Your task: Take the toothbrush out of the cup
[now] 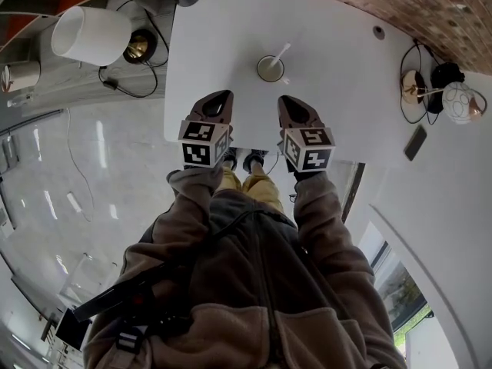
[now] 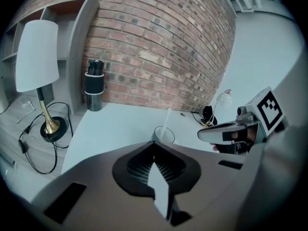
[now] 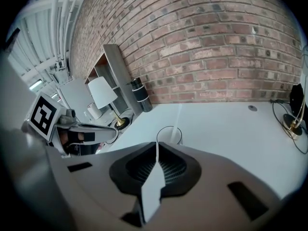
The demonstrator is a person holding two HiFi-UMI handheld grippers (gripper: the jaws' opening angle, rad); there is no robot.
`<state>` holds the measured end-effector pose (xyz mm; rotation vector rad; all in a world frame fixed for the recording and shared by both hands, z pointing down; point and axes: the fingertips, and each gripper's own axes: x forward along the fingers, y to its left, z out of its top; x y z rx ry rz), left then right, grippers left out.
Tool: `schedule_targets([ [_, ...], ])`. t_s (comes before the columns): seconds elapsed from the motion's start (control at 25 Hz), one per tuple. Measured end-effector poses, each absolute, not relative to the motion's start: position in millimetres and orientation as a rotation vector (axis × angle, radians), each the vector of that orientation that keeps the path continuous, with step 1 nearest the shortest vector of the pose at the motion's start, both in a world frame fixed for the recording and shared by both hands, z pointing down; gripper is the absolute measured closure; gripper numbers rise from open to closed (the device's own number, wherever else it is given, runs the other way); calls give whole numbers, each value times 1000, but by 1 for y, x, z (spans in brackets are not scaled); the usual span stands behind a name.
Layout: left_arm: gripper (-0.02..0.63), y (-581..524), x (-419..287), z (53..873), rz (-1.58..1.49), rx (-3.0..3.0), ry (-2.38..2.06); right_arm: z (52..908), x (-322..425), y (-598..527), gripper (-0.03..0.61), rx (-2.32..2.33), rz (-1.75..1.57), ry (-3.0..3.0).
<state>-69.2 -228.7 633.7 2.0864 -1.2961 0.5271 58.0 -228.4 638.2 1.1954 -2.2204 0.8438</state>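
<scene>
A clear cup [image 1: 270, 69] stands on the white table [image 1: 346, 91] with a white toothbrush [image 1: 280, 54] leaning out of it to the right. My left gripper [image 1: 221, 98] and right gripper [image 1: 288, 101] hover side by side just short of the cup, both shut with nothing in them. In the left gripper view the closed jaws [image 2: 154, 142] point at the cup [image 2: 164, 134] and the toothbrush [image 2: 166, 119]. The right gripper view shows its closed jaws [image 3: 157, 144] just below the cup [image 3: 169, 132] and the toothbrush [image 3: 179, 114].
A white-shaded brass lamp [image 1: 88, 33] with a cable stands left of the table, and a black cylinder [image 2: 94, 84] stands by the brick wall. At the right are a small globe lamp [image 1: 461, 102], cables and a dark flat object [image 1: 415, 142]. The person's legs are below the table's near edge.
</scene>
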Motion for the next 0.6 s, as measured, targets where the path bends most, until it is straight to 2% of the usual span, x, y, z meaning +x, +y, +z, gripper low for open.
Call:
schedule_targets([
  [0.36,611,-230,-76,657,557,2042,-1274,656,57,-272,575,1196,814,-2237],
  [0.44,610,-229,-78,659,557,2033,-1275,662,56,-281,534,1188,827,-2237],
  [0.6,610,-223,-84,665,558,2013,-1277,673,56,-299,514,1195,850,-2230],
])
